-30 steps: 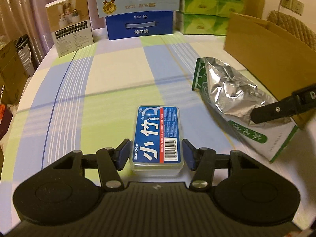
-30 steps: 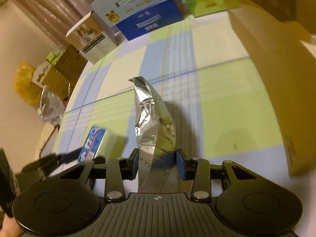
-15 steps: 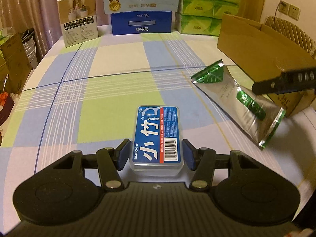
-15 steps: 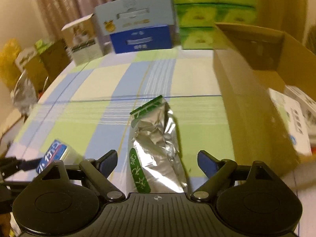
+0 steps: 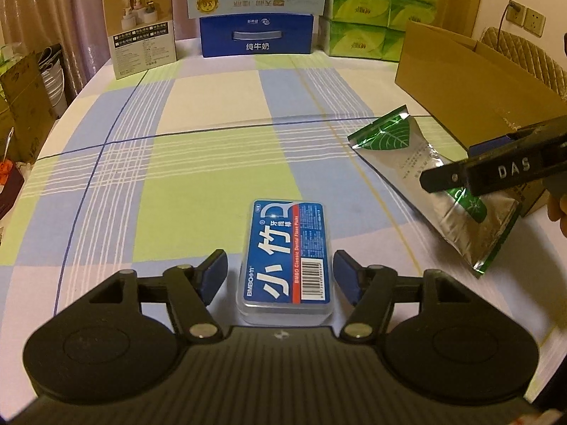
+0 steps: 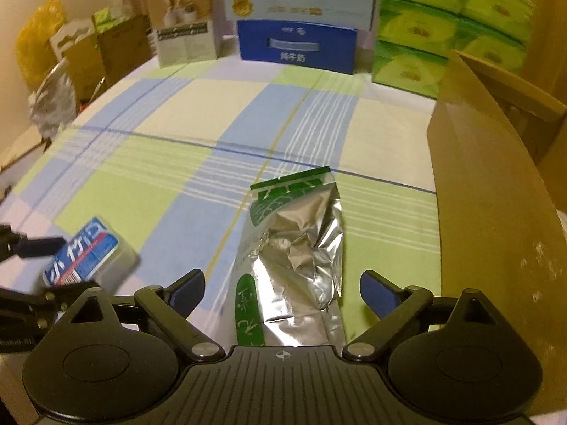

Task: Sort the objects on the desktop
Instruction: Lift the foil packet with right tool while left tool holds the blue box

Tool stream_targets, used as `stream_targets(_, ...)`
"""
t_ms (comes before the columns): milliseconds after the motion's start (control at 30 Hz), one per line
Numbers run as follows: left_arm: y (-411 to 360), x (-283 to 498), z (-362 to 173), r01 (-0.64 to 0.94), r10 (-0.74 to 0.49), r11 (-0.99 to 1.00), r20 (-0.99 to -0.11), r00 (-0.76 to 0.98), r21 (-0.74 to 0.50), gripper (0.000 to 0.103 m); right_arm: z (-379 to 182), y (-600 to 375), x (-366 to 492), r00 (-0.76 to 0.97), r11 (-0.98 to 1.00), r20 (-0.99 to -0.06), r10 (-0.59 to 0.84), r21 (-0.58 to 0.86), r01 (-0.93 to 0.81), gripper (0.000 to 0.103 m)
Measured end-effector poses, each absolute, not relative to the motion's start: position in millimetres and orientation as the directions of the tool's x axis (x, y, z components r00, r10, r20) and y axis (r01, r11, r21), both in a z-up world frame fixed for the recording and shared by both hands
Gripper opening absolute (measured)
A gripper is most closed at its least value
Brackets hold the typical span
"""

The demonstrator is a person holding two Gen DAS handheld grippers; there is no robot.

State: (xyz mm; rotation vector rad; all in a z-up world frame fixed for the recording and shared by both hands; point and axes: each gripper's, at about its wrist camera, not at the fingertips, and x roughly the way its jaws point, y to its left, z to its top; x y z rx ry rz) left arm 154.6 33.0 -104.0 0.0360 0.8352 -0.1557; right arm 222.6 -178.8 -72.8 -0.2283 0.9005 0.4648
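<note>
A clear floss-pick box with a blue label lies flat on the checked tablecloth between the fingers of my left gripper. The jaws are opening, and both blue pads stand slightly clear of the box's sides. A crumpled silver and green foil bag lies flat between the fingers of my right gripper. Those jaws are also opening, wide apart and clear of the bag. In the left wrist view the foil bag sits to the right, with one right-gripper finger over it. The floss-pick box shows at the left of the right wrist view.
An open cardboard box stands just right of the foil bag. Along the table's far edge stand a blue milk carton with a pale one on top, green tissue packs and a small product box. Boxes and bags crowd the floor on the left.
My right gripper rolled level and let go of the foil bag, which now lies flat. My left gripper's pads have spread off the floss-pick box.
</note>
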Motion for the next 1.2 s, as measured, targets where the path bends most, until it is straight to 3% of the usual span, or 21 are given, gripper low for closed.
stream_targets(233, 22.7, 159.3, -106.7, 0.176, -0.111, 0.984, -0.755, 0.646, 0.005, 0.052, -80.5, -173.3, 230.0, 0.504, 0.856, -0.814, 0.289, -0.016, -0.516, 0.093)
stream_targets(633, 17.9, 160.9, -108.6, 0.185, -0.104, 0.983, -0.756, 0.647, 0.022, 0.052, -98.6, -158.3, 238.2, 0.492, 0.822, -0.847, 0.201, -0.128, -0.555, 0.092)
stream_targets(700, 17.4, 162.1, -109.4, 0.186, -0.102, 0.982, -0.761, 0.641, 0.025, 0.052, -98.4, -159.5, 241.2, 0.484, 0.829, -0.850, 0.209, -0.109, -0.549, 0.089)
stream_targets(767, 17.3, 163.2, -110.4, 0.182, -0.100, 0.983, -0.765, 0.637, 0.023, 0.052, -97.5, -161.7, 243.5, 0.465, 0.840, -0.854, 0.232, -0.065, -0.539, 0.077)
stream_targets(967, 19.0, 164.0, -111.0, 0.171, -0.100, 0.985, -0.764, 0.637, 0.014, 0.052, -93.8, -160.4, 241.0, 0.475, 0.846, -0.847, 0.239, -0.058, -0.530, 0.059)
stream_targets(1200, 23.2, 165.3, -112.2, 0.152, -0.108, 0.988, -0.766, 0.634, -0.014, 0.052, -90.0, -160.7, 237.5, 0.490, 0.855, -0.835, 0.251, -0.046, -0.517, 0.050)
